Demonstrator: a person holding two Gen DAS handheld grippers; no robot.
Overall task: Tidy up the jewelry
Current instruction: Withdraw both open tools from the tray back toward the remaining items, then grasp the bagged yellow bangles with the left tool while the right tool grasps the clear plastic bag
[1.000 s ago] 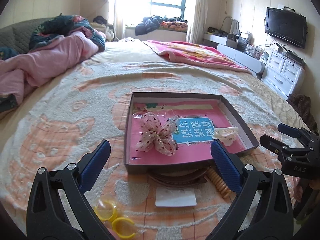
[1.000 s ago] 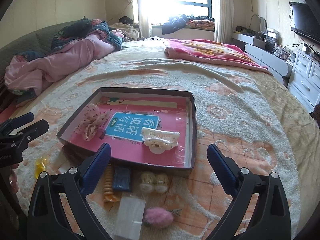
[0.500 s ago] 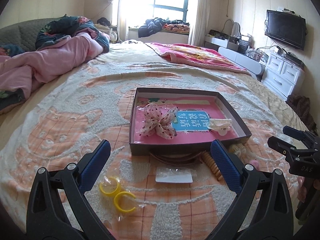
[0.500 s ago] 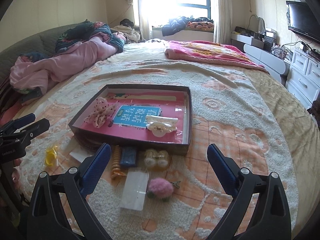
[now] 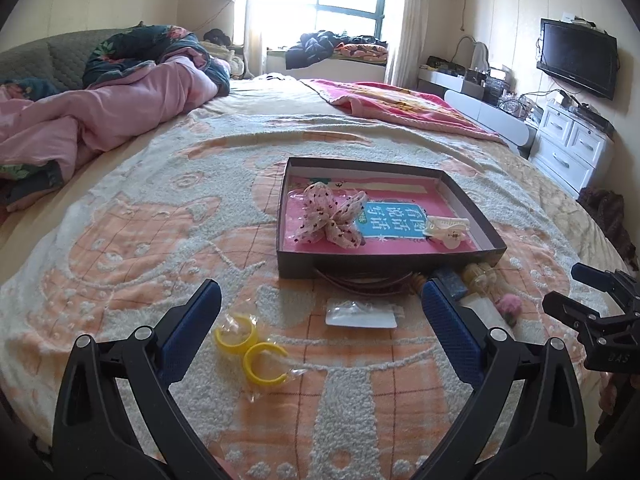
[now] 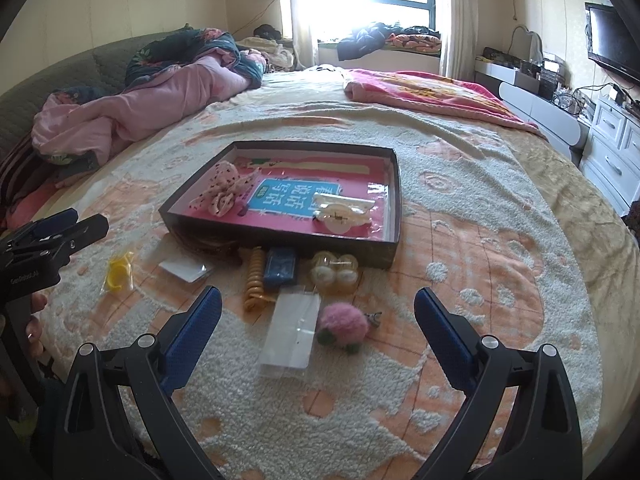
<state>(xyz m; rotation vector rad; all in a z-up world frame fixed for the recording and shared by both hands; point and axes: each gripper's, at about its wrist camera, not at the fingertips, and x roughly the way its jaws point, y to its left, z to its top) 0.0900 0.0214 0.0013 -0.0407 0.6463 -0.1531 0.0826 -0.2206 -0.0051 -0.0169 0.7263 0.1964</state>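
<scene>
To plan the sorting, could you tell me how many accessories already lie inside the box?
2: a dotted pink bow on the left side of the box, and a cream claw clip on its right side. Smaller pieces may be hidden.

Black clamp arms, blue-padded fingers (image 5: 192, 324)

One box (image 6: 280, 236): inside you have one bow (image 6: 224, 194), one claw clip (image 6: 340, 210). Before box: two yellow rings (image 5: 252, 346), one coil tie (image 6: 255, 278), one pompom clip (image 6: 344, 324).
</scene>
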